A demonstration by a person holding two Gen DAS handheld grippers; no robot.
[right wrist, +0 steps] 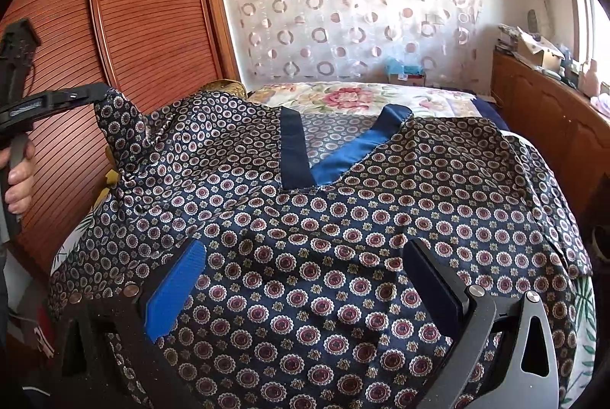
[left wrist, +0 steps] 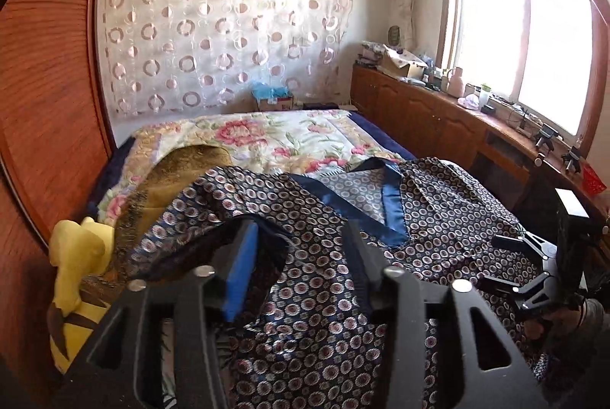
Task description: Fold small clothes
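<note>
In the left wrist view, a yellow soft toy [left wrist: 76, 256] is seen at 8 o'clock against the edge of the bed [left wrist: 267, 134], with a golden-brown cushion [left wrist: 190, 161] just beyond it; neither is shown clearly in the right wrist view, where they are hidden behind the cloth. The patterned garment [left wrist: 438, 218] is spread over the near half of the bed, its blue-banded V neckline lying toward 1 o'clock. The jaws of the left gripper [left wrist: 299, 233] are seen standing apart, and a fold of the sleeve is draped over the blue pad at 9 o'clock without being pinched. At 3 o'clock, the right gripper [left wrist: 499, 262] is shown side-on, low over the cloth, beneath a wooden cabinet [left wrist: 419, 111] and a bright window [left wrist: 514, 27]. In the right wrist view, a hand [right wrist: 19, 176] is shown at 9 o'clock on the handle of the left gripper [right wrist: 101, 94], before a louvred wardrobe door [right wrist: 145, 8]; the sleeve is drawn up into a peak at that gripper's tips, something the left view cannot show. The garment [right wrist: 343, 218] fills the centre, and the neckline is laid open at 12 o'clock. The jaws of the right gripper [right wrist: 307, 248] are held wide apart above the chest of the garment, and nothing is clamped between them.
</note>
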